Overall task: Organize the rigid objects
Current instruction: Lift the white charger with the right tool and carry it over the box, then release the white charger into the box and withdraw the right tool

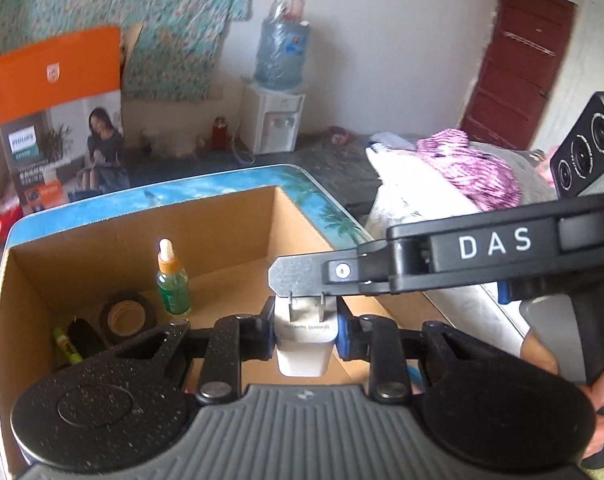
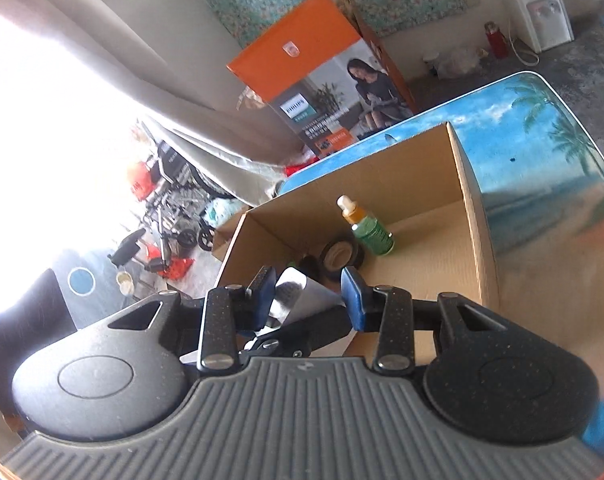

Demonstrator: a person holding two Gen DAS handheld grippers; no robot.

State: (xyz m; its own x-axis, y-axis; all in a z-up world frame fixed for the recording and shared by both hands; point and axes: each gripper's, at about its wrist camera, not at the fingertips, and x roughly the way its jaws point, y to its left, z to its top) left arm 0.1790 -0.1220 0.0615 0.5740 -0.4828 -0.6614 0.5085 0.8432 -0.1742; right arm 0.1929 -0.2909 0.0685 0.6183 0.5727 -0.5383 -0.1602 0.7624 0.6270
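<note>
My left gripper (image 1: 305, 330) is shut on a white plug charger (image 1: 305, 342), prongs up, above the near side of an open cardboard box (image 1: 206, 224). In the box stand a green dropper bottle (image 1: 173, 284) and a black tape roll (image 1: 127, 317), with a green marker (image 1: 67, 345) and a dark object at the left. My right gripper (image 2: 307, 294) is open over the box's (image 2: 476, 220) near left corner; a metal blade (image 2: 292, 298) lies between its fingers. The right gripper's body, marked DAS (image 1: 498, 254), crosses the left wrist view just above the charger.
The box sits on a table with a beach picture (image 2: 542, 152). An orange Philips carton (image 1: 58, 116) stands behind on the left. A water dispenser (image 1: 276, 120), a red door (image 1: 518, 68) and a pile of cloth (image 1: 462, 172) are farther off.
</note>
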